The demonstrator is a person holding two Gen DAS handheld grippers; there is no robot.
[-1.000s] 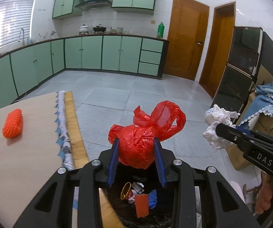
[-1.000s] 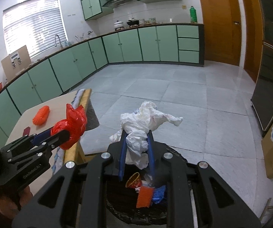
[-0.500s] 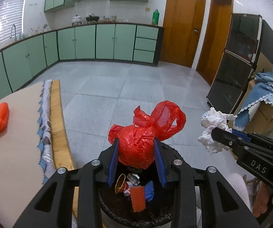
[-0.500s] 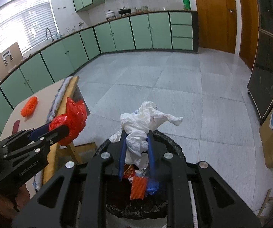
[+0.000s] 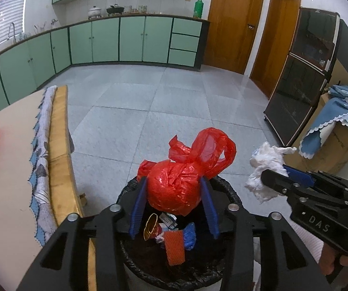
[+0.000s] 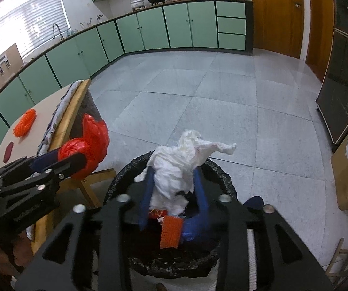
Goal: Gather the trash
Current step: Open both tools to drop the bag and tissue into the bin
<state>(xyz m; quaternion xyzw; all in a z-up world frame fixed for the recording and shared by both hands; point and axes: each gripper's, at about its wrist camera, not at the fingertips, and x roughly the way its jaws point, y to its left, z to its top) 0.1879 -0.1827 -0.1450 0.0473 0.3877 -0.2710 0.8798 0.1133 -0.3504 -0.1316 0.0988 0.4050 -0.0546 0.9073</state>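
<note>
While each hand-held gripper clamps its bag, red [image 5: 178,186] and white [image 6: 178,169], both hide much of the bin [image 5: 224,189].

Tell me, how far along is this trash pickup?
Some scraps already lie in the bin. In hand: the left gripper holds a red bag, the right gripper white paper, both over it. Left: an orange piece on the table.
</note>
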